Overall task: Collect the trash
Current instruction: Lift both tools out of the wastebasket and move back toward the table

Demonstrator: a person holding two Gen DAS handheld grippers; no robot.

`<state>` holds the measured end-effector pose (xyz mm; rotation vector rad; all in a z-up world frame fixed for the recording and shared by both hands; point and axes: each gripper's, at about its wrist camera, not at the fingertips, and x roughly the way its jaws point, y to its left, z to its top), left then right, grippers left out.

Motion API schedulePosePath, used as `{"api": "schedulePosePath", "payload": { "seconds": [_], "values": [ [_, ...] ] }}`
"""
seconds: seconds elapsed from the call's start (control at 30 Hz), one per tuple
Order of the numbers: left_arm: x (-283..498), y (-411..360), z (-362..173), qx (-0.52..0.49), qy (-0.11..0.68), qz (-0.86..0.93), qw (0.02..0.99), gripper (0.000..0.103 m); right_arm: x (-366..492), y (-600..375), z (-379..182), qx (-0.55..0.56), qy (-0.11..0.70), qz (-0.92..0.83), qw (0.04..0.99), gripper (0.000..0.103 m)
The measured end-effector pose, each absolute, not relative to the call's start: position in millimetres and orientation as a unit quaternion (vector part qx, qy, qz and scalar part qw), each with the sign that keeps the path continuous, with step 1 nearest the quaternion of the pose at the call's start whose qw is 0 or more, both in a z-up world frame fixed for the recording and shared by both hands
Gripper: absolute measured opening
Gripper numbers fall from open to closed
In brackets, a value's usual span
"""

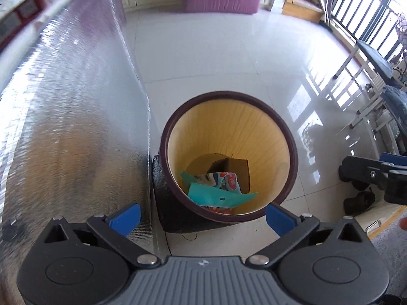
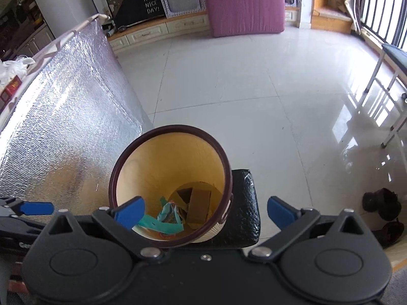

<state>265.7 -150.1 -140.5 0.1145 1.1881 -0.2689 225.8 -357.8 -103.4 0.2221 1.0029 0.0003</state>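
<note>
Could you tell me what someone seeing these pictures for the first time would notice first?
The eye goes to the round waste bin on the white tiled floor, its dark rim ringing a yellow inside, with a teal wrapper and a cardboard box at the bottom. Beside it hangs a big crinkled silver foil sheet. Both the left tongs and right tongs hang wide open and empty above the bin.

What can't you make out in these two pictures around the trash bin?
- Bin bottom, both views: teal wrapper and cardboard box cover it.
- Dark shoes, right wrist view: too blurry for detail.
- Red item, left wrist view: cut off by the edge, blurred.
</note>
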Motion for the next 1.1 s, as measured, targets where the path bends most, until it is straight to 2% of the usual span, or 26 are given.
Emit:
{"api": "schedulePosePath", "payload": {
  "seconds": [0.57,1.1],
  "values": [
    [207.1,-129.0,-66.9,0.019,0.470,-0.145,0.870,0.103,151.6,-353.7,-53.4,0.076,0.424,-0.026,0.902,0.103],
    [156.6,-89.4,-22.4,-0.010,0.399,-0.154,0.904,0.103,96.2,-339.0,-8.4,0.070,0.358,-0.041,0.930,0.103]
  ]
}}
